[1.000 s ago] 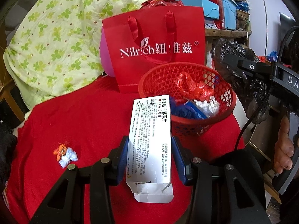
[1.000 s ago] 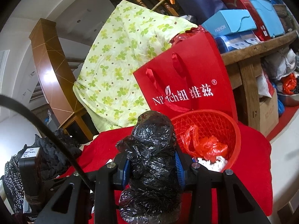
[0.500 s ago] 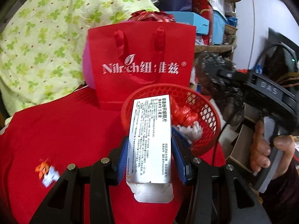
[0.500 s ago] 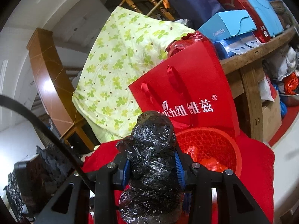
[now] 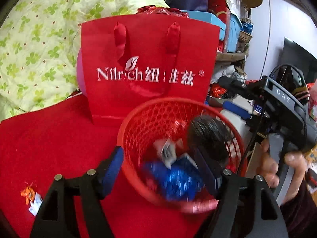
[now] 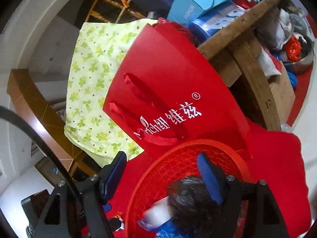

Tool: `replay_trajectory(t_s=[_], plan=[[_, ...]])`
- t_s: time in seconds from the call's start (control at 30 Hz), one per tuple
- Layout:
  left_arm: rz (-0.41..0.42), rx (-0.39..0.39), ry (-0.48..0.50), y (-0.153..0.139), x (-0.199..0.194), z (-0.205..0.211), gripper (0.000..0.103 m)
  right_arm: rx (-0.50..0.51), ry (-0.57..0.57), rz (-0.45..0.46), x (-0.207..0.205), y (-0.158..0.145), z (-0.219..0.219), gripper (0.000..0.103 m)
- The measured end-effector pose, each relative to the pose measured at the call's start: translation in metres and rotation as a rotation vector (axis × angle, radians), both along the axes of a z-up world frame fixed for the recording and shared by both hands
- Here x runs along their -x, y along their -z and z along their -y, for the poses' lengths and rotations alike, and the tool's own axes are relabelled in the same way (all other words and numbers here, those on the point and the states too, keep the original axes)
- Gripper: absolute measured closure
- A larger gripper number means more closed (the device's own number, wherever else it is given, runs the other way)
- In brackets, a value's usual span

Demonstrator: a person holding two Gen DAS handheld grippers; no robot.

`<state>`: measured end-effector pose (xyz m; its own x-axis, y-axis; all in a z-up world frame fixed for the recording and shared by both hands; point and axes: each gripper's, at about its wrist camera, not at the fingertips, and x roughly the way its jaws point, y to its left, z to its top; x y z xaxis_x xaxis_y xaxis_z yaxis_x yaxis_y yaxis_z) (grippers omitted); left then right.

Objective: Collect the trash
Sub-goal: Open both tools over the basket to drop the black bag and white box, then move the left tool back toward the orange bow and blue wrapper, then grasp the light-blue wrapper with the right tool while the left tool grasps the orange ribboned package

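Observation:
A red mesh basket stands on the red cloth. It holds a black plastic bag, a white box, blue foil and red scraps, all blurred. My left gripper is open and empty above the basket's near rim. My right gripper is open and empty over the basket, with the black bag and white box below it. An orange and white wrapper lies on the cloth at the lower left.
A red Nilrich paper bag stands right behind the basket. A green-patterned quilt is piled at the left. Boxes on a wooden shelf are at the back right. The cloth's edge falls off to the right.
Both grippers opened over the basket. The white box left the left gripper and the black bag left the right gripper; both now lie in the basket.

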<state>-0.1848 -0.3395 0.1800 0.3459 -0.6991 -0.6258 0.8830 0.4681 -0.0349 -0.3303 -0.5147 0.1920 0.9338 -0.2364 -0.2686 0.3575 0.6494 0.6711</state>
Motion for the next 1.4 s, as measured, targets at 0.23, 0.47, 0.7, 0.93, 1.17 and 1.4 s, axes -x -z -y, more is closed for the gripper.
replay_trajectory(t_s=[0.23,0.47,0.7,0.93,1.17,1.4], plan=[[0.033,-0.047,-0.108,0.024,0.002,-0.103,0.028,0.152,-0.030,-0.037,0.019,-0.025,-0.045,0.025],[0.031,-0.122,-0.349,0.061,-0.012,-0.227,0.028,0.267,-0.215,-0.016,-0.012,-0.058,-0.116,0.025],[-0.002,-0.103,-0.556,0.078,-0.035,-0.312,0.028,0.263,-0.481,-0.150,-0.101,-0.042,-0.200,0.025],[0.004,-0.068,-0.638,0.088,-0.055,-0.352,0.028,0.052,-0.659,-0.370,-0.207,0.029,-0.255,0.027],[-0.008,-0.042,-0.690,0.097,-0.075,-0.386,0.028,-0.227,-0.668,-0.507,-0.302,0.109,-0.280,0.028],[0.015,-0.048,-0.722,0.096,-0.107,-0.406,0.028,-0.354,-0.547,-0.635,-0.361,0.164,-0.288,0.044]])
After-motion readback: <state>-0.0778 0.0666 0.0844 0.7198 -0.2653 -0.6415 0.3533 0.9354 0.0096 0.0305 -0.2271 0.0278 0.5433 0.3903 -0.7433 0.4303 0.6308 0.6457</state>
